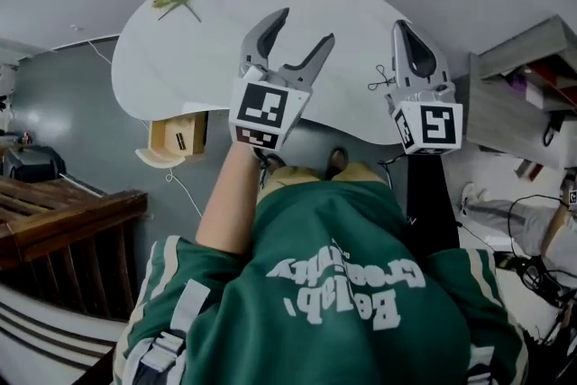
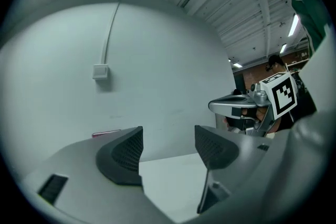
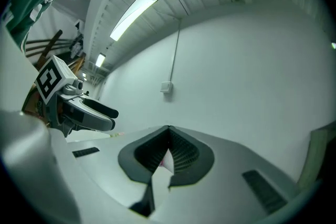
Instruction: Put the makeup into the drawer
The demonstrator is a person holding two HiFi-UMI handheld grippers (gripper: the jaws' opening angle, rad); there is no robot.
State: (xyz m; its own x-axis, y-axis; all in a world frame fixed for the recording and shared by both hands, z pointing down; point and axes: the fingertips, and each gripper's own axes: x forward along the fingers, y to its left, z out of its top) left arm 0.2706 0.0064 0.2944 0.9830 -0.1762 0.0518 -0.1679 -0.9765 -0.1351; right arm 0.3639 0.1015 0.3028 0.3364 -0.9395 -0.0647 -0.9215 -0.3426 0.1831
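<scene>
Makeup is nowhere on the rounded white table [image 1: 180, 59]. Above it, left gripper [image 1: 306, 24] gapes and right gripper [image 1: 403, 28] is pinched empty, so groping blindly risks bumping it.

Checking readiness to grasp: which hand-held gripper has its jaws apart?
The left hand-held gripper; its jaws are spread, while the right hand-held gripper is closed.
</scene>
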